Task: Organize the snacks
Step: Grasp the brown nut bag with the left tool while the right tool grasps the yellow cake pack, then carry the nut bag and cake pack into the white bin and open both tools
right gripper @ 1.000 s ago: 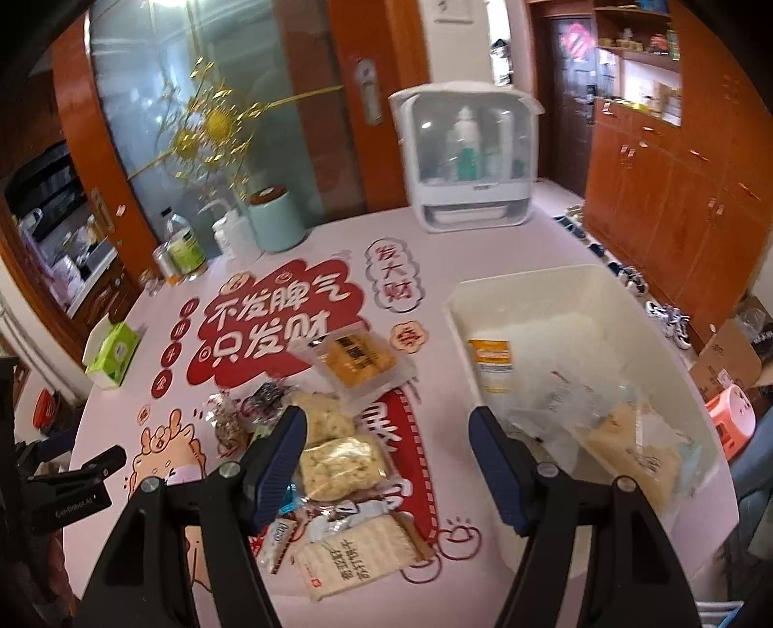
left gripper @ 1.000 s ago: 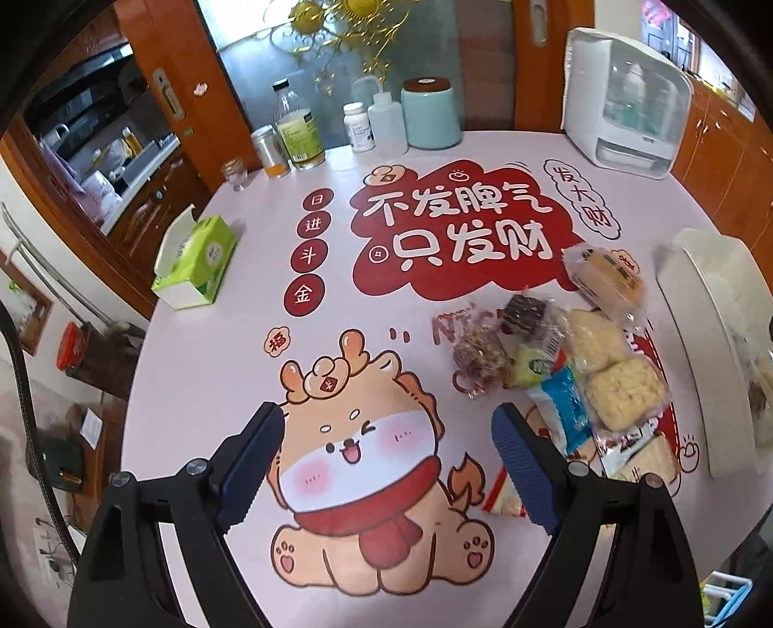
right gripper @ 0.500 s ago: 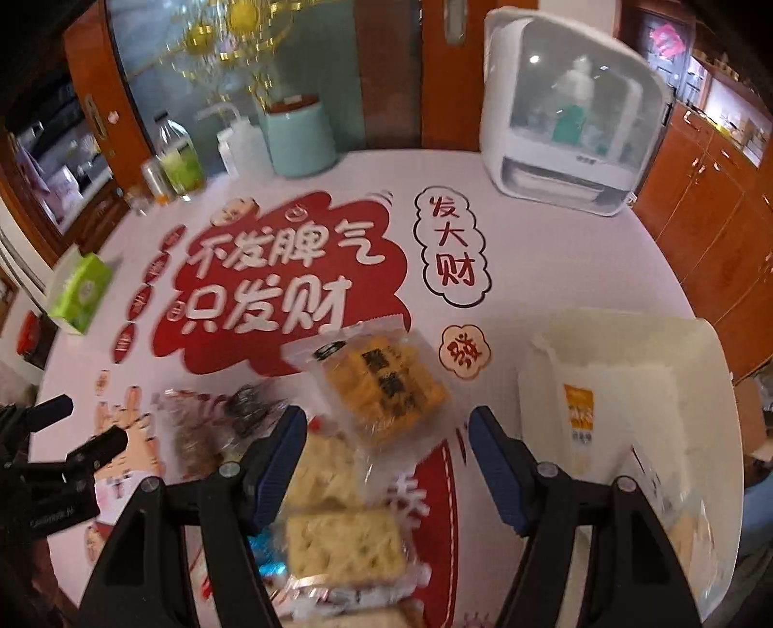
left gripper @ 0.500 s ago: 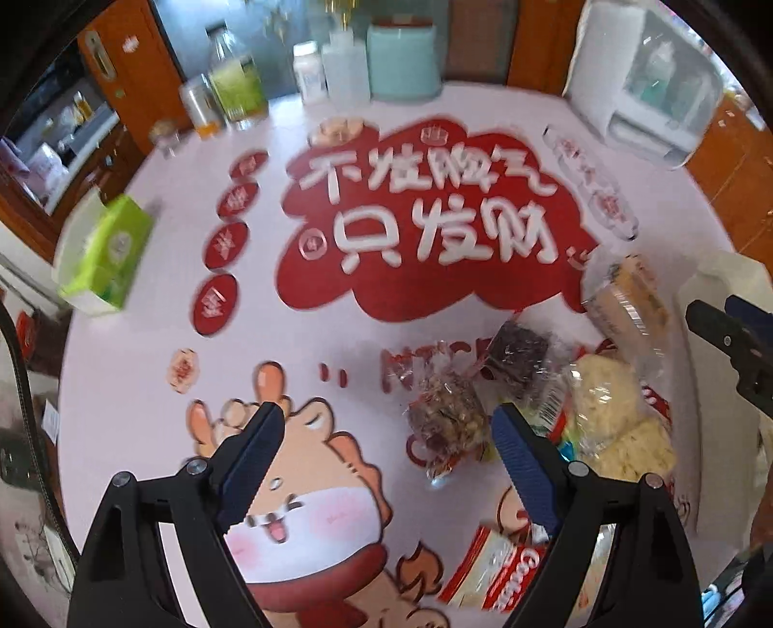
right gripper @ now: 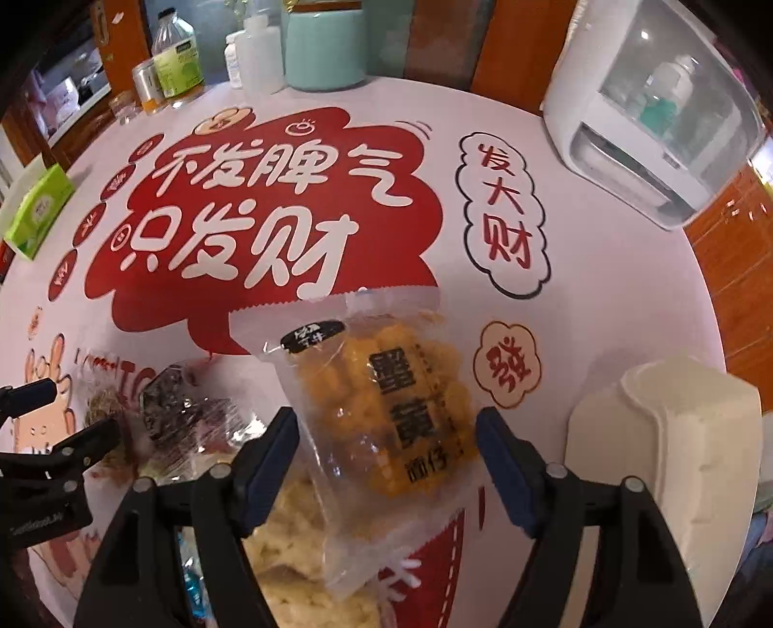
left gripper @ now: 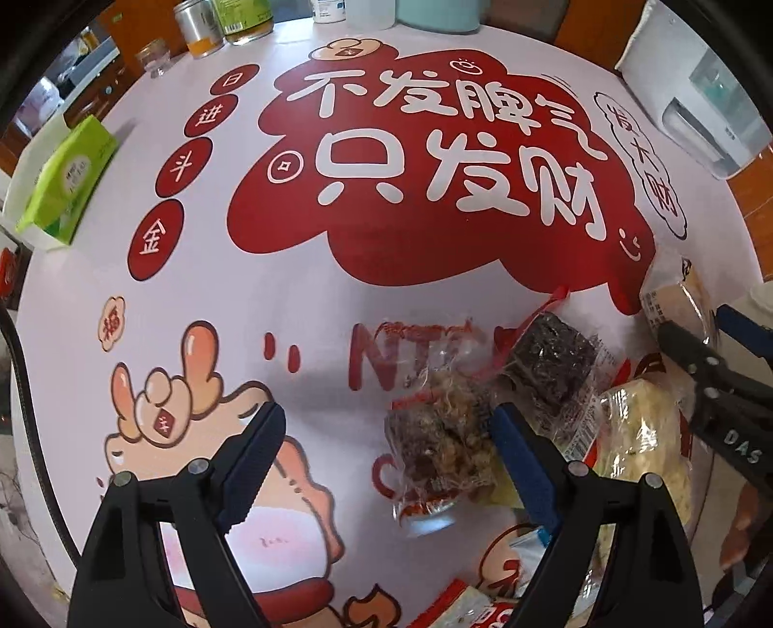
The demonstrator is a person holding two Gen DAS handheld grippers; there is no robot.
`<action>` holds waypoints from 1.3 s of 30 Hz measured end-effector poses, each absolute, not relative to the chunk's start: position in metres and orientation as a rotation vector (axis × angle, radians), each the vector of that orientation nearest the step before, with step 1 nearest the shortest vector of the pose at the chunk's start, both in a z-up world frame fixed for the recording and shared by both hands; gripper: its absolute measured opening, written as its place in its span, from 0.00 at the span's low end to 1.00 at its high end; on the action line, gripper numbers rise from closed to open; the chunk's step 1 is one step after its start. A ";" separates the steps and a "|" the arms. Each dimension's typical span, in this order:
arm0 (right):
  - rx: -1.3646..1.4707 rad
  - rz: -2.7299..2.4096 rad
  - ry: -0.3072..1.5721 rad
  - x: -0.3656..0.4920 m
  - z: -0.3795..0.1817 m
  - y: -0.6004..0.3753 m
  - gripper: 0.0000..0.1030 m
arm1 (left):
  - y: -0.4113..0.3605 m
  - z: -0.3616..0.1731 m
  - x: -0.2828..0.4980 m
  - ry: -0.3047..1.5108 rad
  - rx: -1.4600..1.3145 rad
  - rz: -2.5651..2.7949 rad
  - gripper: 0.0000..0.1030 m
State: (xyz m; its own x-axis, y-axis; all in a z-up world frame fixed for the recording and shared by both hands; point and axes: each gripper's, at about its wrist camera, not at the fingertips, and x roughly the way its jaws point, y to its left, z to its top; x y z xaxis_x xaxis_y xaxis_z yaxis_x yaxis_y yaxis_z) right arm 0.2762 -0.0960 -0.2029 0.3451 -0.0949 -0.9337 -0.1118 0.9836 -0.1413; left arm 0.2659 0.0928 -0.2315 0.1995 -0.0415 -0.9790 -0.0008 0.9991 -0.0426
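Observation:
My right gripper [right gripper: 386,435] is open, its jaws either side of a clear packet of yellow-orange snack [right gripper: 391,396] lying on the table. My left gripper [left gripper: 386,430] is open and low over the table; a brown nut-cluster packet [left gripper: 439,444] lies between its jaws, close to the right finger [left gripper: 522,454]. A dark packet [left gripper: 551,367] and pale rice-cake packets [left gripper: 637,444] lie beside it. The white bin's corner [right gripper: 676,435] stands right of the right gripper. The right gripper also shows in the left wrist view [left gripper: 715,367].
A green tissue box [left gripper: 67,178] sits at the table's left edge. Bottles and jars [right gripper: 178,63], a teal canister [right gripper: 323,43] and a white appliance [right gripper: 662,111] stand along the far edge. More packets [left gripper: 464,604] lie near the front edge.
Both grippers have dropped low and moved forward over the snack pile. The right one now straddles the yellow packet; the left one has reached the nut-cluster packet. Both stay open.

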 end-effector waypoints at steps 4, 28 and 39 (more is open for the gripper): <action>-0.235 0.010 1.230 0.281 -0.213 -0.092 0.81 | 0.089 -0.231 0.266 1.369 -0.079 -0.058 0.65; 0.106 0.081 1.163 0.204 -0.158 -0.116 0.62 | 0.098 -0.168 0.184 1.280 -0.045 -0.155 0.36; 0.119 0.162 1.144 0.094 -0.131 -0.100 0.62 | 0.080 -0.121 0.097 1.241 0.038 -0.295 0.36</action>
State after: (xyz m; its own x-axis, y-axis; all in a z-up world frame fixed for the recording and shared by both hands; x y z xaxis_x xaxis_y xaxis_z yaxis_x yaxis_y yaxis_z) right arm 0.0937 -0.0998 -0.1311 0.4045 0.1892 -0.8947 -0.0672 0.9819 0.1772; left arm 0.0973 0.0801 -0.1208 0.2910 -0.2002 -0.9355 0.2418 0.9615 -0.1305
